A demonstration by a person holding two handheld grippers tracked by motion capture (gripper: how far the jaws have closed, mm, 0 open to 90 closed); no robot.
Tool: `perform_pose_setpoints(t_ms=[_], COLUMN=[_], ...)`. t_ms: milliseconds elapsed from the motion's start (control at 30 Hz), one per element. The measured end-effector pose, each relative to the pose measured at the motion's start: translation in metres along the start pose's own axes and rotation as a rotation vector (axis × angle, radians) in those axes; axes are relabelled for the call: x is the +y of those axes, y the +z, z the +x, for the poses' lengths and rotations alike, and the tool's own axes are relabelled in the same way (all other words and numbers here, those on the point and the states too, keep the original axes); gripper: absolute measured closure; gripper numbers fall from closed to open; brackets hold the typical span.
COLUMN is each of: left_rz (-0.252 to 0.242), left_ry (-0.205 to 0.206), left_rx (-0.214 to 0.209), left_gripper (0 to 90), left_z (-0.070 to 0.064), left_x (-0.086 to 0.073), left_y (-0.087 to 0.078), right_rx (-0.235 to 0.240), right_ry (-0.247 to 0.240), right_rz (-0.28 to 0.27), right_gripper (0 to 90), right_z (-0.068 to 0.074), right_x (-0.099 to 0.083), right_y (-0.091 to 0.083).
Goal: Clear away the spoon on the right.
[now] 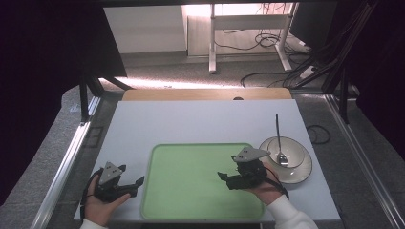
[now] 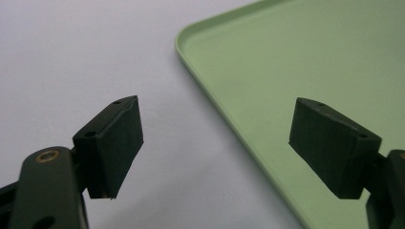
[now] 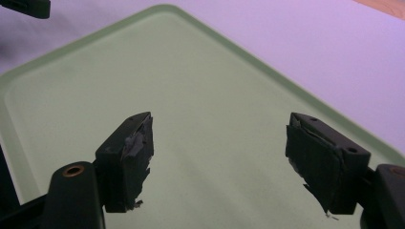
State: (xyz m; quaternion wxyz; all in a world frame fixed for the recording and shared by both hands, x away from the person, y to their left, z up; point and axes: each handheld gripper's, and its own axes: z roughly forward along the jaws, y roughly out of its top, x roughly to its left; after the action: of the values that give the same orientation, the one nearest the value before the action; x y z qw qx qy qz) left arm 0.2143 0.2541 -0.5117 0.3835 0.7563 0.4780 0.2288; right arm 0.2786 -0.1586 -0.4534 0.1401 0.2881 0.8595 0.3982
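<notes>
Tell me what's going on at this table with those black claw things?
A person holds a gripper in each hand, both open and holding nothing. The left gripper hovers just off the left edge of an empty green tray. The right gripper hovers over the tray's right side. Beside the tray on the right sits a bowl on a plate, with a spoon resting in it. Nothing has been picked up.
</notes>
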Motion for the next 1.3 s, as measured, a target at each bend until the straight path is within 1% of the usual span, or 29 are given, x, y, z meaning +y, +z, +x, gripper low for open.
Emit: perform_pose_setpoints(t_ms=[233,267,400,467,500,600,700,733,867,900,933,1067,1200,1300], left_rz=[0.004,0.004,0.004,0.004,0.004,0.003,0.005,0.006,0.004,0.003,0.003,0.001,0.001,-0.003], left_ry=[0.001,0.001,0.004,0.005,0.004,-0.001,-0.001,-0.001,0.0,0.002,0.002,-0.001,-0.006,-0.012], left_rx=[0.001,0.001,0.0,0.002,0.002,0.002,0.001,0.0,0.004,0.005,0.006,0.003,-0.006,-0.01], left_gripper=[18.5,18.5,18.5,18.6,18.6,18.7,18.7,18.7,18.8,18.8,18.7,18.7,18.7,18.7], left_z=[0.0,0.0,0.0,0.0,0.001,0.0,0.0,0.0,0.0,0.0,0.0,0.0,0.0,0.001], left_x=[0.0,0.0,0.0,0.0,0.0,0.0,0.0,0.0,0.0,0.0,0.0,0.0,0.0,0.0], left_y=[0.002,0.002,0.001,0.001,0.001,0.001,0.003,0.003,0.002,0.002,0.002,0.002,0.003,0.002], right_rx=[-0.013,-0.023,-0.036,-0.052,-0.052,-0.067,-0.088,-0.088,-0.106,-0.111,-0.122,-0.137,-0.144,-0.159], right_ry=[0.011,0.019,0.035,0.047,0.047,0.056,0.073,0.073,0.096,0.096,0.096,0.114,0.12,0.129], right_rz=[-0.021,-0.03,-0.047,-0.064,-0.064,-0.077,-0.093,-0.093,-0.107,-0.112,-0.13,-0.147,-0.15,-0.148], right_gripper=[25.6,25.7,25.9,26.1,26.1,26.4,26.7,26.7,27.0,27.4,28.4,29.5,29.8,29.9], right_z=[-0.004,-0.007,-0.014,-0.02,-0.02,-0.027,-0.037,-0.037,-0.045,-0.047,-0.048,-0.054,-0.057,-0.061], right_x=[0.007,0.008,0.009,0.011,0.011,0.012,0.012,0.012,0.011,0.011,0.011,0.012,0.011,0.01], right_y=[-0.004,-0.007,-0.012,-0.018,-0.018,-0.024,-0.033,-0.033,-0.04,-0.041,-0.043,-0.049,-0.051,-0.053])
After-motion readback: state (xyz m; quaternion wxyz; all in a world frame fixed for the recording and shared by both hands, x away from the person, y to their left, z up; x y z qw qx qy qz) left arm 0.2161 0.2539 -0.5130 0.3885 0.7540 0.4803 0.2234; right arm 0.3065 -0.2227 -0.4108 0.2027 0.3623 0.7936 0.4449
